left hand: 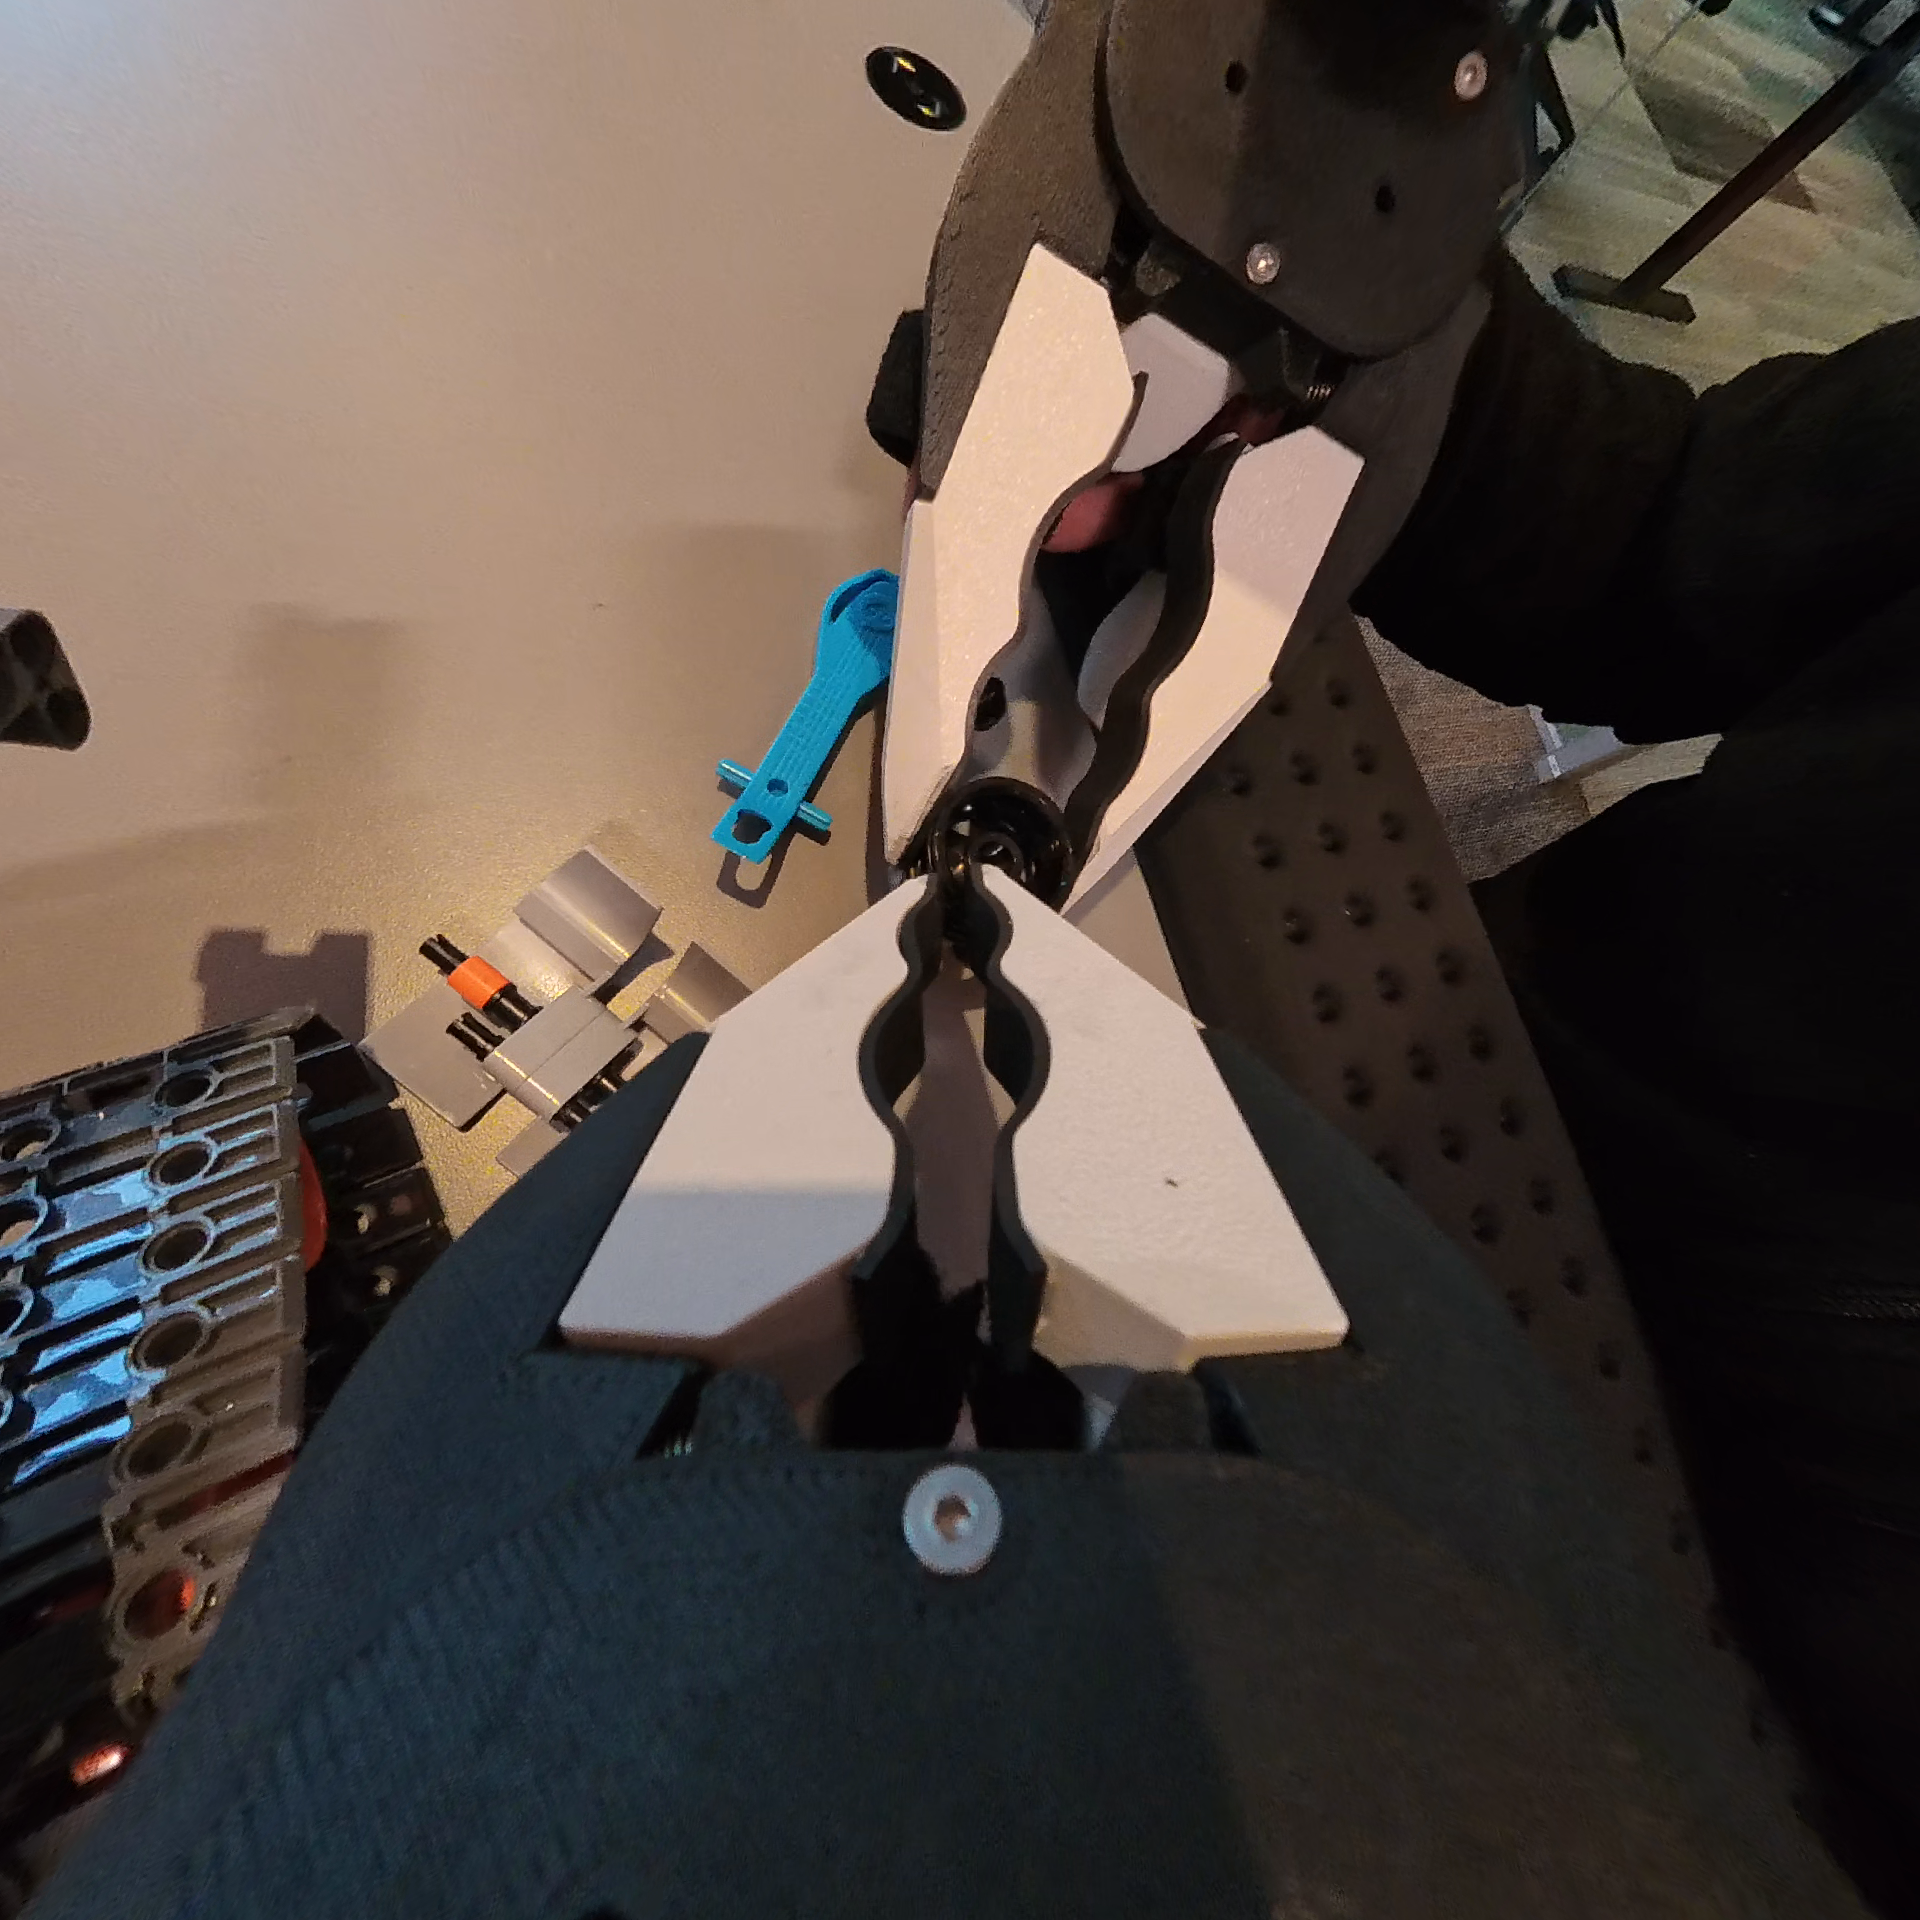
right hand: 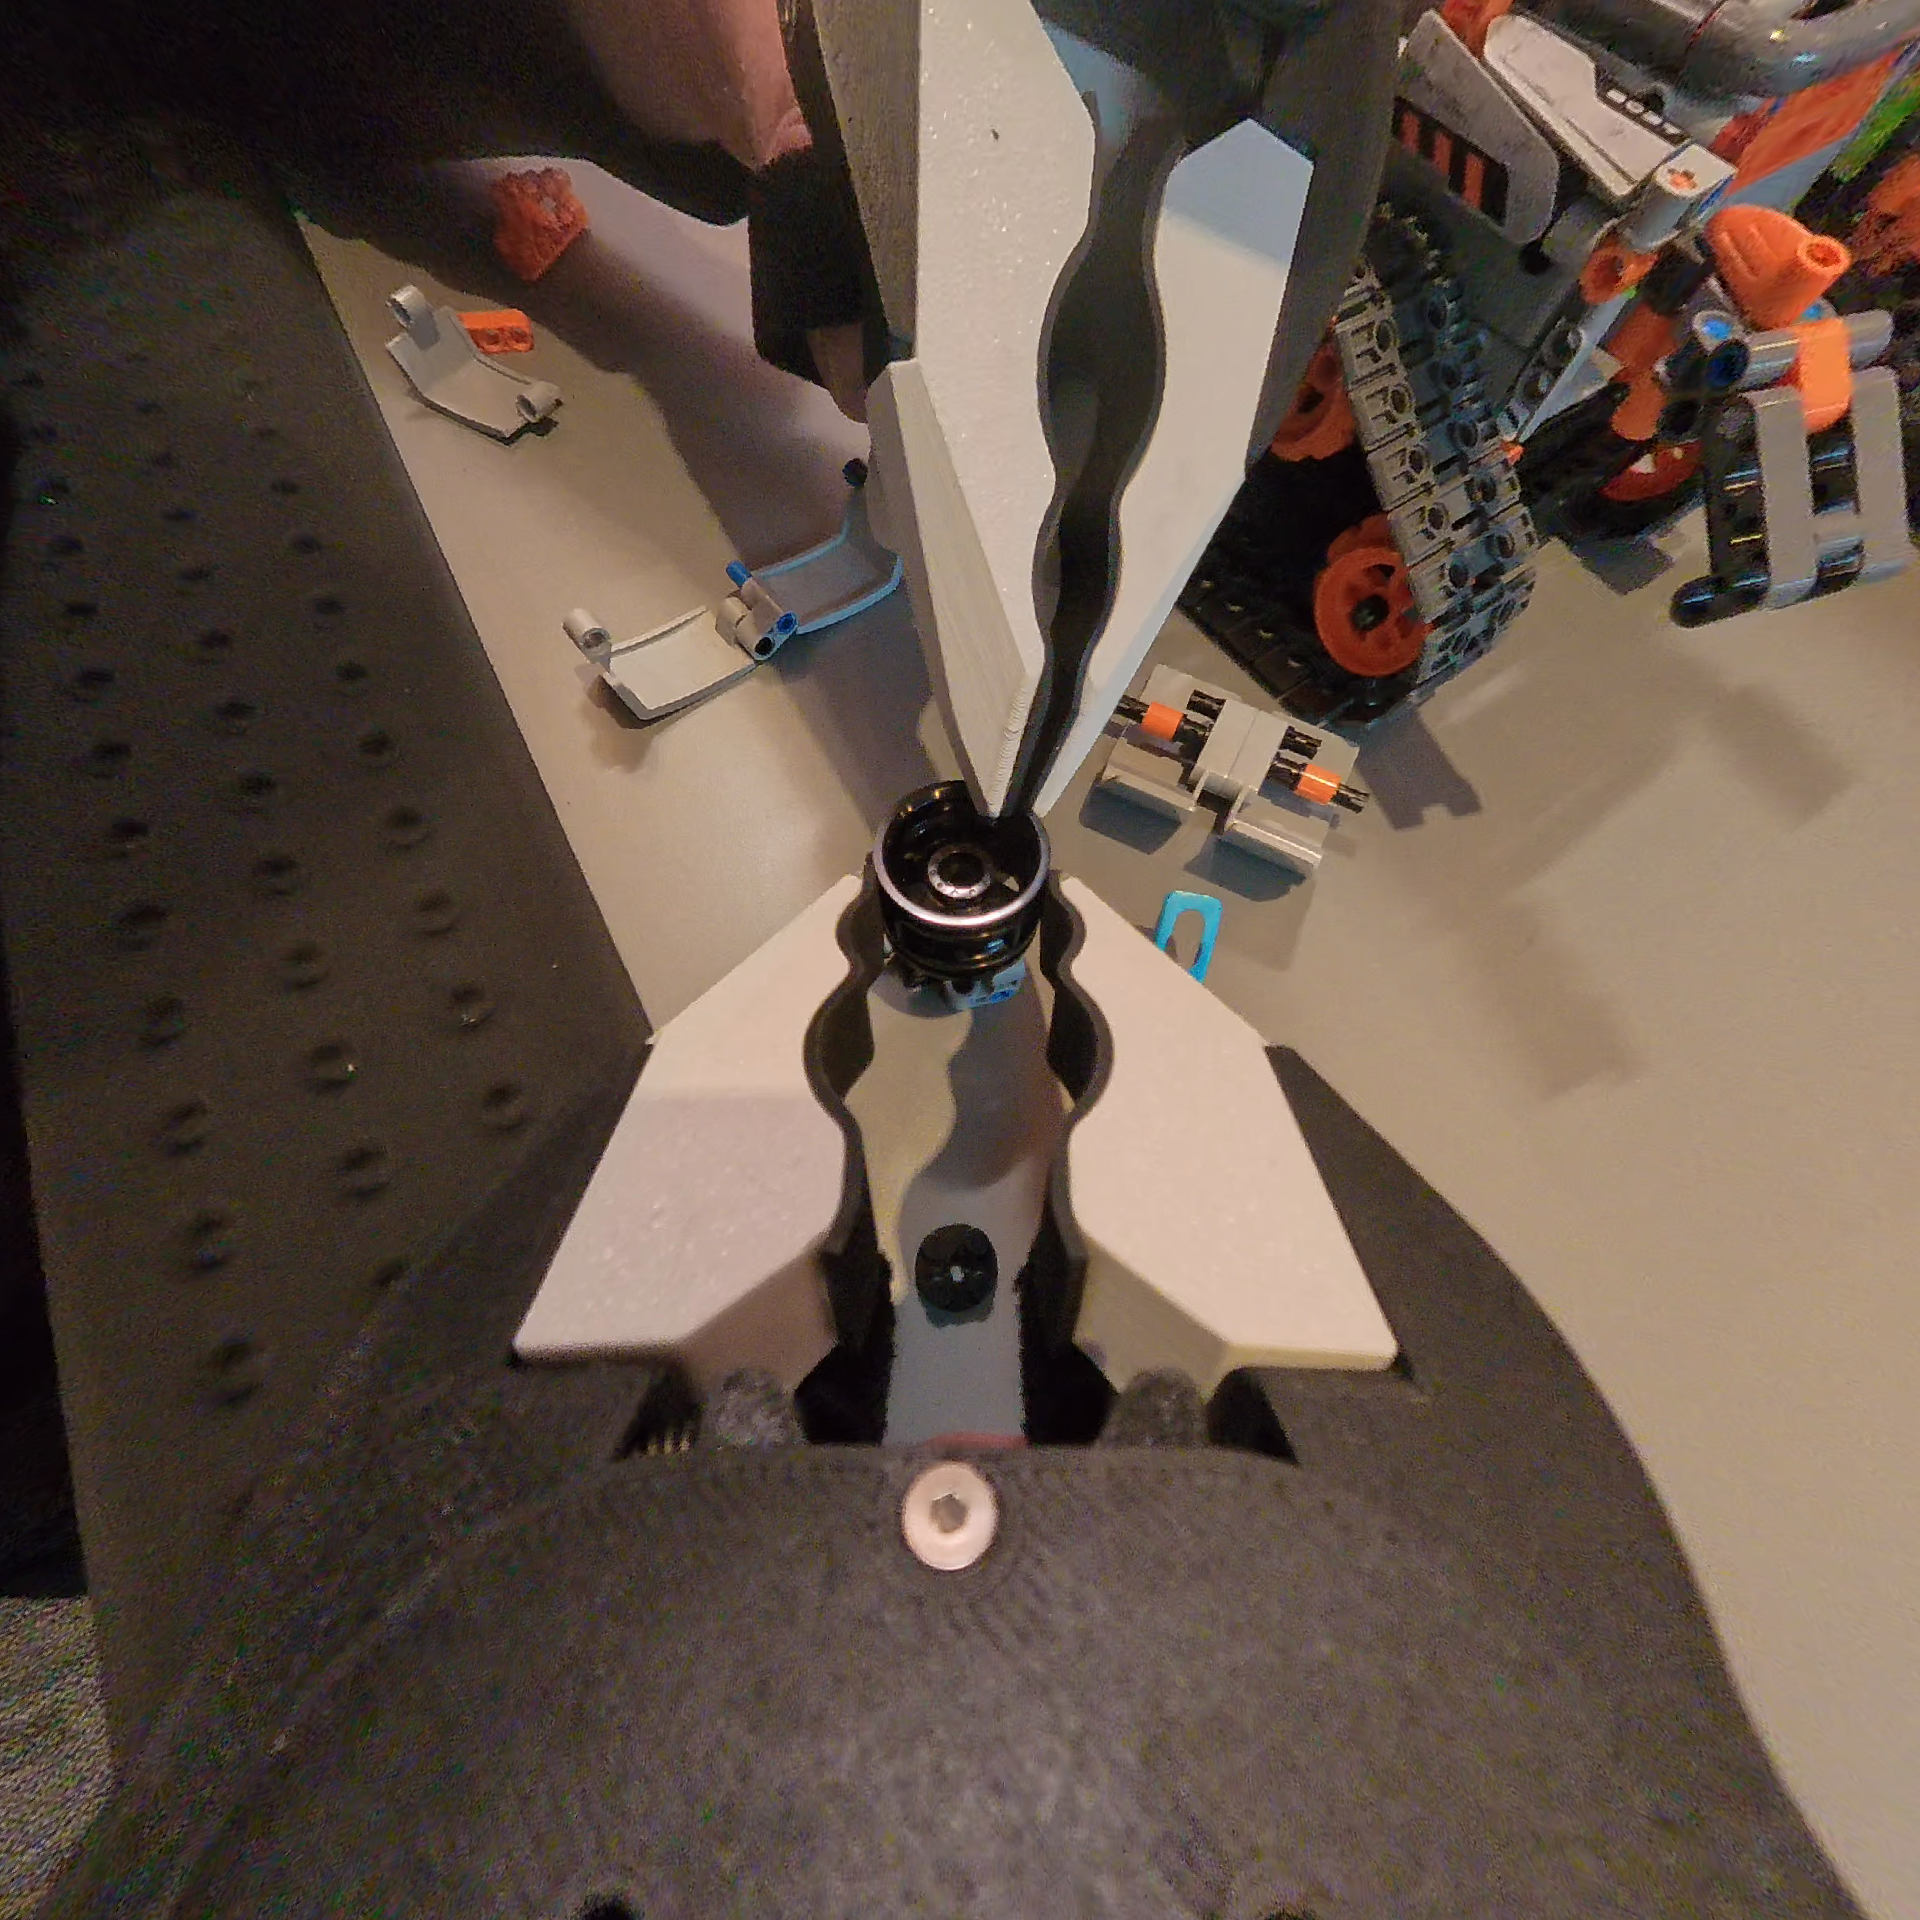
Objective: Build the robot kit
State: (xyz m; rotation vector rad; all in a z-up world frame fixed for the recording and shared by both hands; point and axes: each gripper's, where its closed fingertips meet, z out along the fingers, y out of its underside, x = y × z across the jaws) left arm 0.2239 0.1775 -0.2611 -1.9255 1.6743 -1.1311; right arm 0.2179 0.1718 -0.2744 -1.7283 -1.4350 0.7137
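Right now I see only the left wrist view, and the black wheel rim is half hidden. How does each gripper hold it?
Observer: The right gripper clamps the black wheel rim across its sides, open face toward its camera.
Operator: And the left gripper?
Observer: The left gripper pinches only the rim's far wall, tips shut.
Operator: What lies left of them?
Observer: A curved grey panel with blue pins lies on the table, apart from both.
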